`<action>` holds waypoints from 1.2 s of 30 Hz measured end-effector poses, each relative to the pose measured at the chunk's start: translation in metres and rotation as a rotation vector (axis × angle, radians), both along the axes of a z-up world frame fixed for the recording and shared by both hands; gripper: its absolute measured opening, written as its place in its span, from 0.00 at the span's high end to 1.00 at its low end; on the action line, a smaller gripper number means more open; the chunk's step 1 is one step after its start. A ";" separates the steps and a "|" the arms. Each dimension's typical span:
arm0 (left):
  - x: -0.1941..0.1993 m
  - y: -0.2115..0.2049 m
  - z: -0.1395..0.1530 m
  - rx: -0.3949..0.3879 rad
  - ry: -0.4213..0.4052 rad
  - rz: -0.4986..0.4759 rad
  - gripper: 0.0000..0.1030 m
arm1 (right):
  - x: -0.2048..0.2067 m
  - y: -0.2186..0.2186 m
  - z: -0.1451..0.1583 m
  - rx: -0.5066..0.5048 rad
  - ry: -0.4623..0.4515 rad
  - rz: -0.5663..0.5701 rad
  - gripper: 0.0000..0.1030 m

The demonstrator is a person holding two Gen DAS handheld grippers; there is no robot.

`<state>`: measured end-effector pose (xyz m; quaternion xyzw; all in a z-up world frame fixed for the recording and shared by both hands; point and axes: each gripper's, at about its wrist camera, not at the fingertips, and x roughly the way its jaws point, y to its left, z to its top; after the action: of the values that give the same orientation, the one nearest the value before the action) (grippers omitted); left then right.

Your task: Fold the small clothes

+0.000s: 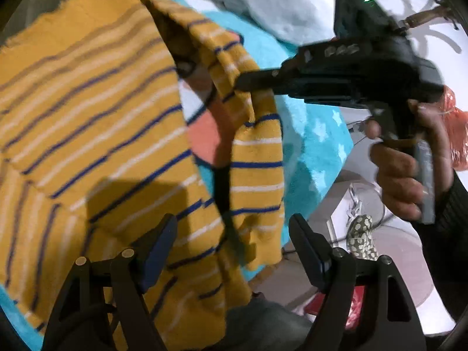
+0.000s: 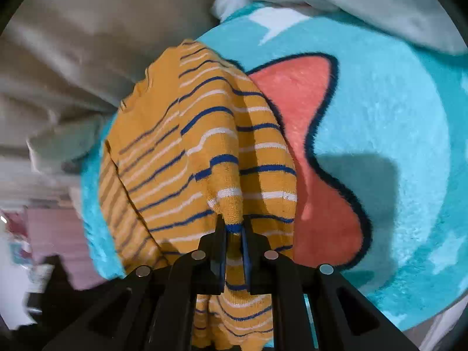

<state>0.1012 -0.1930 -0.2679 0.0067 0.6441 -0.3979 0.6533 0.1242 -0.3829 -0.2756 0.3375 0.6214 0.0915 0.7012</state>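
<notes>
So we're mid-fold here, by our read: the right gripper (image 2: 234, 228) has its jaws pinched tight on a bunched edge of the striped top (image 2: 204, 146), and the cloth hangs off the tips and drapes away ahead of them onto the teal blanket (image 2: 395, 117). From the left wrist view you can see that same right gripper (image 1: 242, 82) coming in from the right side with the fabric gathered at its nose, held by the right hand (image 1: 403, 169). The left gripper (image 1: 234, 245) is spread wide with nothing between its fingers; the top (image 1: 87, 117) fills the view ahead and left of it, and a loose flap dangles right between and just beyond the open fingers without being gripped. Some of the top looks lifted off the blanket, though blur makes it hard to say how much. We'd guess the step in hand is carrying one edge over to lay it across the rest. The next move probably calls for the left gripper to close on the hanging corner or edge in front of it, so both ends are controlled and the fold lands flat instead of bunched. A pale sheet (image 2: 73, 58) sits crumpled beyond the blanket, off to the left of the right gripper.
</notes>
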 end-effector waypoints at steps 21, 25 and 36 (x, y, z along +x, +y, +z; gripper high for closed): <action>0.000 0.044 0.044 -0.112 0.031 0.117 0.94 | 0.019 0.067 0.060 0.072 -0.088 0.116 0.90; 0.005 0.097 0.081 -0.152 0.038 0.200 0.94 | 0.041 0.122 0.083 0.110 -0.105 0.192 0.90; 0.014 0.219 0.013 0.104 0.082 0.491 0.62 | 0.088 0.236 -0.002 -0.006 0.017 0.378 0.59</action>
<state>0.1153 0.0263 -0.2554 -0.1324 0.6718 -0.1934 0.7026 0.2124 -0.1466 -0.2774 0.2132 0.6798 0.2169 0.6674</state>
